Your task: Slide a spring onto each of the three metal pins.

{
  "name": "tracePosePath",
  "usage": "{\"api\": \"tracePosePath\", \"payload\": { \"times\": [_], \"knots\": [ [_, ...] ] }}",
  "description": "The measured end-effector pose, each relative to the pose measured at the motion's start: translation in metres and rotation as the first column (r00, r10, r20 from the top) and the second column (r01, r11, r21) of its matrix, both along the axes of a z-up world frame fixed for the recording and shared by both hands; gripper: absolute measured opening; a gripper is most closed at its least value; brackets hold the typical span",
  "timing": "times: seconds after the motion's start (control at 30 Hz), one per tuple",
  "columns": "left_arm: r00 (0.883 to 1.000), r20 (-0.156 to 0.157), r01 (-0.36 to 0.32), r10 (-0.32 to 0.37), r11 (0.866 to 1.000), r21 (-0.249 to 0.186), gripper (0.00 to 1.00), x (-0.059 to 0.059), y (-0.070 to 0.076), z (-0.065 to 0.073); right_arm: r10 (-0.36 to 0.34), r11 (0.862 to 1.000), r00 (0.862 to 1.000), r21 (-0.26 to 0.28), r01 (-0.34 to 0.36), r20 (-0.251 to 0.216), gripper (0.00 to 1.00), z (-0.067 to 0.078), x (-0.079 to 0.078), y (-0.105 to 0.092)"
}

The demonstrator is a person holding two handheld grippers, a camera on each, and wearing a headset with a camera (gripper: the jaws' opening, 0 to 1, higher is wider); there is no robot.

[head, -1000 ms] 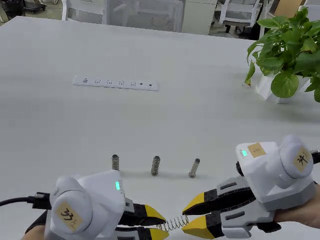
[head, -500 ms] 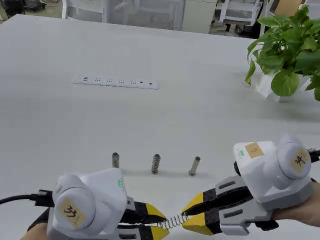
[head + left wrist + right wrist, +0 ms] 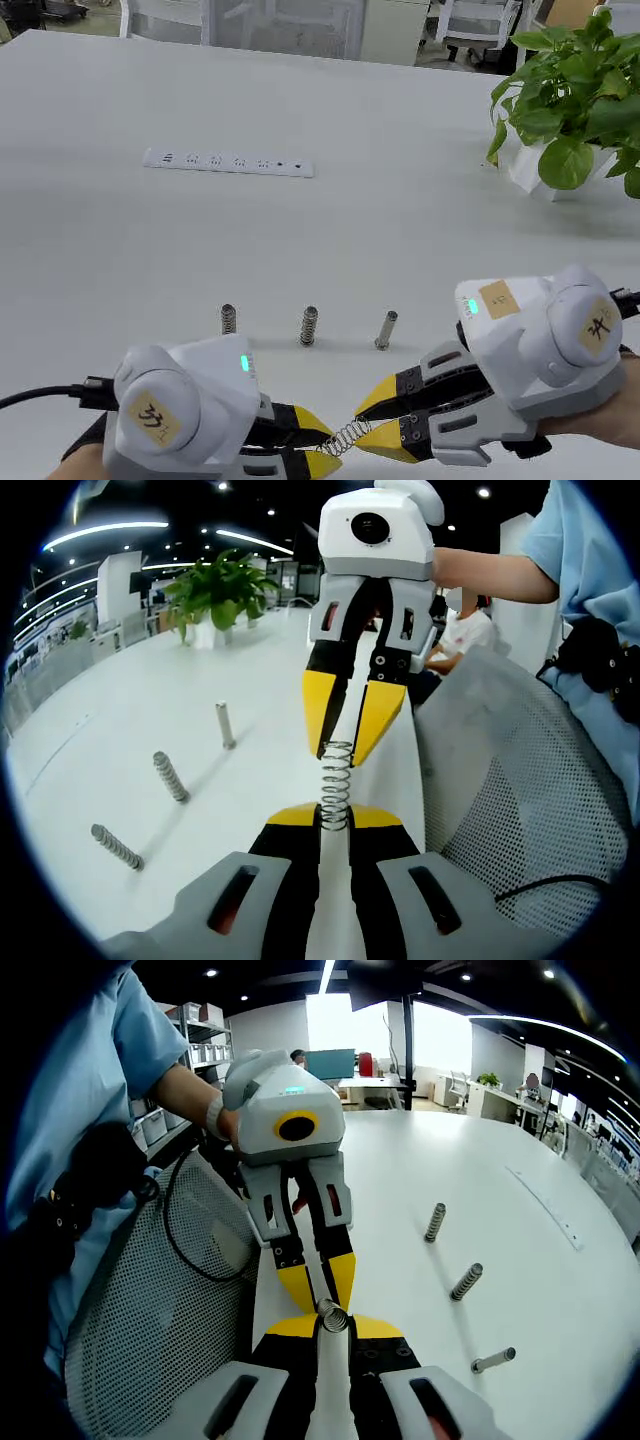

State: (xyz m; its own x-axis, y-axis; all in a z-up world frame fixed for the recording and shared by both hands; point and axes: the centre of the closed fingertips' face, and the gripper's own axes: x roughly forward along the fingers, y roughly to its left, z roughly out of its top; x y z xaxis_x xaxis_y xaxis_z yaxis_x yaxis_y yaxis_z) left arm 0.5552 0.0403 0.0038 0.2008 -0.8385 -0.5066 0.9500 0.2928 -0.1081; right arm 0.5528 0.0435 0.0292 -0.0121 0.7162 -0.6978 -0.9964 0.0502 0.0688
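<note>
At the bottom edge of the head view, we hold the third spring (image 3: pixel 346 437) end to end, left gripper (image 3: pixel 326 453) and right gripper (image 3: pixel 362 430) each pinched narrow on one end. Mid-frame, the left pin (image 3: pixel 229 319) and middle pin (image 3: pixel 309 325) wear springs; the right-hand pin (image 3: pixel 386 330) stands bare: one left, we judge.

The right gripper (image 3: pixel 365 430) has edged left toward the left gripper (image 3: pixel 323 450). Its jaws have narrowed around the spring (image 3: pixel 345 437), which now spans a shorter gap between the 2.
</note>
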Motion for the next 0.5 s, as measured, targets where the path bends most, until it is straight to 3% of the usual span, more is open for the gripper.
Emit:
{"api": "tracePosePath", "payload": {
  "times": [0.5],
  "knots": [
    [1.0, -0.011, 0.0, 0.0, 1.0, -0.007, 0.06, -0.003, -0.0052, -0.0017, 0.044, 0.999, 0.998, -0.029, -0.043, 0.041, 0.07, 0.0012, -0.0028, 0.0001]
  ]
}}
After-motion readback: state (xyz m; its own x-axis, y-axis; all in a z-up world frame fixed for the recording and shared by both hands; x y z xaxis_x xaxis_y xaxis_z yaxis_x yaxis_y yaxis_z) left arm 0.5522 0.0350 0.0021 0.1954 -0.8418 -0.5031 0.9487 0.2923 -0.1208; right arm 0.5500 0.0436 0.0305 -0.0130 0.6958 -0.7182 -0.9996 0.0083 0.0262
